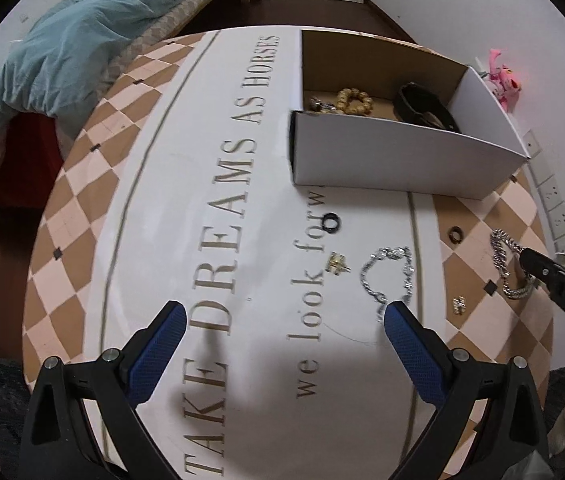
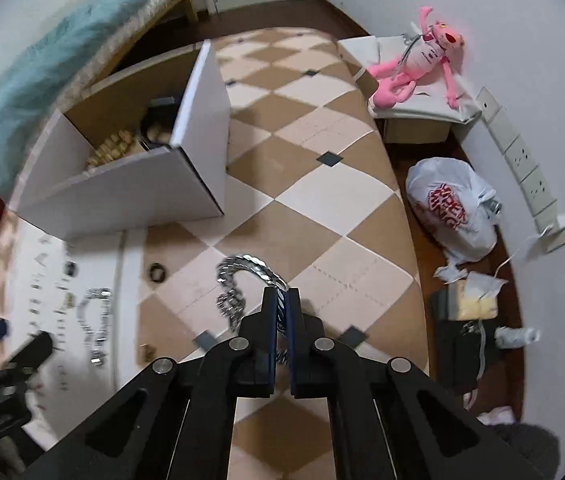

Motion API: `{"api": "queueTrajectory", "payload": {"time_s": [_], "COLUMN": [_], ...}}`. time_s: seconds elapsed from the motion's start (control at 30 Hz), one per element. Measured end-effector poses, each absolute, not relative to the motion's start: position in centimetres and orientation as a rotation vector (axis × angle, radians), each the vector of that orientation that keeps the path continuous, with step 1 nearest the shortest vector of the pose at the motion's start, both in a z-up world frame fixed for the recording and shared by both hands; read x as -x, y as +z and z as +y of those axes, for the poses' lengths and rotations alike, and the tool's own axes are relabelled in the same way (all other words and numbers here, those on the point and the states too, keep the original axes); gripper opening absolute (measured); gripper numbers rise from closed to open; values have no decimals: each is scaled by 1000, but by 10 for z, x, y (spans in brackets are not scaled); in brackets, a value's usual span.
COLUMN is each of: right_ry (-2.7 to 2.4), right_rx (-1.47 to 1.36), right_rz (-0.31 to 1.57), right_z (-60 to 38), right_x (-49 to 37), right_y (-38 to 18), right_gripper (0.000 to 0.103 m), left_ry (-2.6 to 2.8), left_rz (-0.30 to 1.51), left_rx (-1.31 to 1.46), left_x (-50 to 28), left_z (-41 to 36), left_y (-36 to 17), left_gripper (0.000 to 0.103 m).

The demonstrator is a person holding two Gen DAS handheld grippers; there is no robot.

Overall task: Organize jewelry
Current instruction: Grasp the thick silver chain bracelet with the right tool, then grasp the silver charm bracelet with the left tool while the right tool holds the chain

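My right gripper point(image 2: 281, 295) is shut on a thick silver chain point(image 2: 242, 280), which hangs just above the checkered table; the chain point(image 1: 508, 264) and the gripper tip point(image 1: 532, 258) also show in the left wrist view. My left gripper point(image 1: 282, 316) is open and empty above the white table centre. A thin silver bracelet point(image 1: 390, 276), a gold charm point(image 1: 336, 262), a black ring point(image 1: 331, 222), a dark ring point(image 1: 455, 235) and a small silver piece point(image 1: 459, 304) lie on the table. The white cardboard box point(image 1: 382, 156) holds a beaded bracelet point(image 1: 356, 101) and a black band point(image 1: 422, 106).
A pink plush toy point(image 2: 422, 64) lies on a white box beyond the table's far right edge. A white plastic bag point(image 2: 454, 208) and clutter sit on the floor at right. A bed with a teal blanket point(image 1: 54, 48) stands at left. Wall sockets point(image 2: 522, 164) line the right wall.
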State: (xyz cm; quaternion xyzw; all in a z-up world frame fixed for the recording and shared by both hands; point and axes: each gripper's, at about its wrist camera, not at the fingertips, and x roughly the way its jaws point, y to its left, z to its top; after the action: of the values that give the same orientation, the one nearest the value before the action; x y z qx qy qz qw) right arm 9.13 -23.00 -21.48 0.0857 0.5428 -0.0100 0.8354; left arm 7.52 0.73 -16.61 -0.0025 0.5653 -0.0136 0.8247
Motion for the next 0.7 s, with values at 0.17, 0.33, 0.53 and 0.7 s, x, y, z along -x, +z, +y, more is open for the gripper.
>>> {"api": "queueTrajectory", "payload": {"time_s": [0.17, 0.33, 0.53, 0.7], "right_ry": [6, 6, -6, 8], "right_rx": [-259, -282, -323, -336], "right_rz": [1084, 1106, 1140, 1133], "right_z": [-234, -234, -239, -237], "right_x": [-60, -48, -46, -45], "right_y": [-186, -189, -203, -200], "right_gripper": [4, 4, 4, 4], "left_ry": [-94, -147, -191, -245], "left_rz": [1203, 1221, 1224, 1226], "left_rx": [-11, -32, -107, -47], "left_x": [-71, -71, -74, -76], "left_z": [-10, -31, -52, -47], "left_y": [-167, -175, -182, -179], "left_gripper": [100, 96, 24, 2]}}
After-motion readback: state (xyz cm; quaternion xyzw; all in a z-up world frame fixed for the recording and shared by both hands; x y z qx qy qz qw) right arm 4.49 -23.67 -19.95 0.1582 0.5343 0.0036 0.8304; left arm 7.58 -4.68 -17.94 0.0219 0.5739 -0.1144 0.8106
